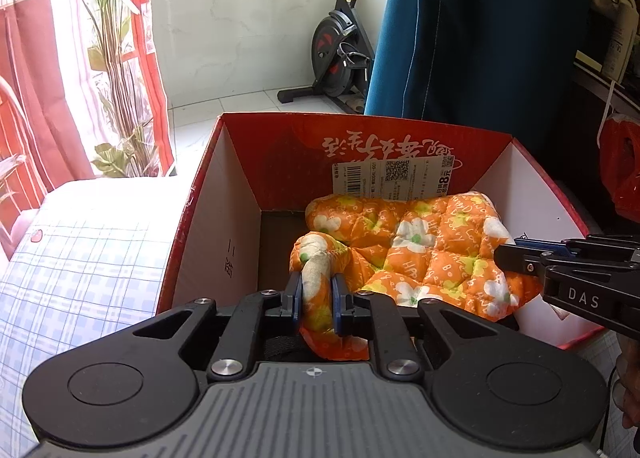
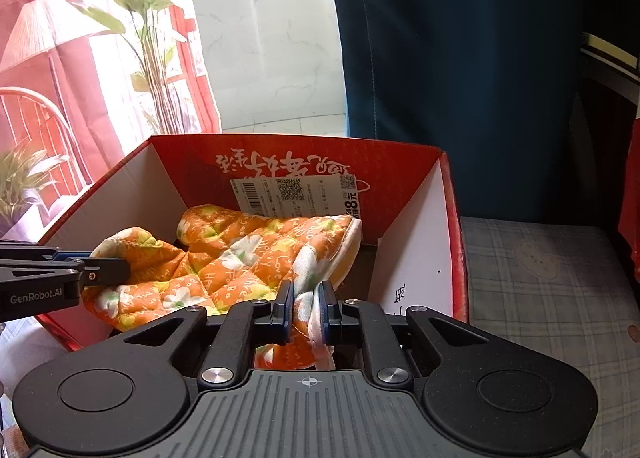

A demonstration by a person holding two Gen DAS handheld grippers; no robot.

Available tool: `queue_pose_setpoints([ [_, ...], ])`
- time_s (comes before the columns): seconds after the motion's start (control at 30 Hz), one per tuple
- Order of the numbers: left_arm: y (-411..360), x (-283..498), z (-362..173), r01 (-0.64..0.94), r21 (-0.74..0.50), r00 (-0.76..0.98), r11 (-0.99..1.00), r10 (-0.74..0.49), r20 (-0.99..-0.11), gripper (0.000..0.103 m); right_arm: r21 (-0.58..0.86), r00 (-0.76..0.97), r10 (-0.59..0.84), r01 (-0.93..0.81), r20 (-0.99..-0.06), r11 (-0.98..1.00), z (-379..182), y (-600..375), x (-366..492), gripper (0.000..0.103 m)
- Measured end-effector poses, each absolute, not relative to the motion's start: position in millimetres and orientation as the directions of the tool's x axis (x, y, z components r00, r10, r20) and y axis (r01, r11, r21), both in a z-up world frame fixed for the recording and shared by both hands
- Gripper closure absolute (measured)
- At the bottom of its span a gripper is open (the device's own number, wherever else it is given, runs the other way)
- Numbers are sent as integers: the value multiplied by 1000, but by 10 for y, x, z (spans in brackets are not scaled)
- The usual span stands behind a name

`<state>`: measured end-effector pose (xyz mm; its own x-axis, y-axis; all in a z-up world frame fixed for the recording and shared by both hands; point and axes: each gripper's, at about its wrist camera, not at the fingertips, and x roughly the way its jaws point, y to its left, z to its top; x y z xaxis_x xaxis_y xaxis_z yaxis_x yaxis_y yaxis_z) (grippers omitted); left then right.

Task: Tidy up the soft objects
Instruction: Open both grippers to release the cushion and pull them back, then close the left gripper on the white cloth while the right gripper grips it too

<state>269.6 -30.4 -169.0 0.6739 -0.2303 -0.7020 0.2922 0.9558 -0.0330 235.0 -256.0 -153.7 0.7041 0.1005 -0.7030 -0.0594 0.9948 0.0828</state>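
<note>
An orange quilted cloth with white flowers [image 1: 420,246] [image 2: 240,258] sags into an open red cardboard box [image 1: 280,150] [image 2: 180,162]. My left gripper [image 1: 316,298] is shut on a bunched corner of the cloth at the box's near edge. My right gripper [image 2: 307,306] is shut on the opposite corner, with a fold pinched between its blue pads. Each gripper also shows in the other's view: the right gripper [image 1: 516,254] at the right side, the left gripper [image 2: 104,268] at the left side. The cloth's underside and the box floor beneath it are hidden.
The box stands on a bed with a blue checked sheet [image 1: 80,258] [image 2: 540,278]. Behind it hang a dark blue curtain [image 1: 480,38] and red curtains [image 1: 32,98]. A tall plant [image 1: 116,58] and an exercise bike [image 1: 340,42] stand beyond. A red bag [image 1: 620,162] hangs at the right.
</note>
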Motion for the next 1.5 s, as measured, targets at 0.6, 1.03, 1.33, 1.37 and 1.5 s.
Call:
queue_pose_setpoints([
  [0.6,-240,2280,-1349,319,6,719,948,-239,-653,65,59,741,108,-92,-663,994,-1224,-2498,1982,79],
  [1.03,-33,1670,-1223,314,-43,720,948,-268,-641,64,80,772,163,-145,-614,986,-925,-2408,1439,77],
  [1.33,59,1474,-1424,311,-45,695,949,-260,-670,61,70,745,167,-160,-646,985,-1040,-2419,1078,75],
  [1.37,93,1491,-1449,307,-52,693,950,-261,-672,59,71,741,166,-159,-651,985,-1065,-2414,1061,73],
  [1.5,245,1535,-1592,283,-63,694,957,-250,-676,42,77,722,166,-155,-671,985,-1215,-2363,1015,61],
])
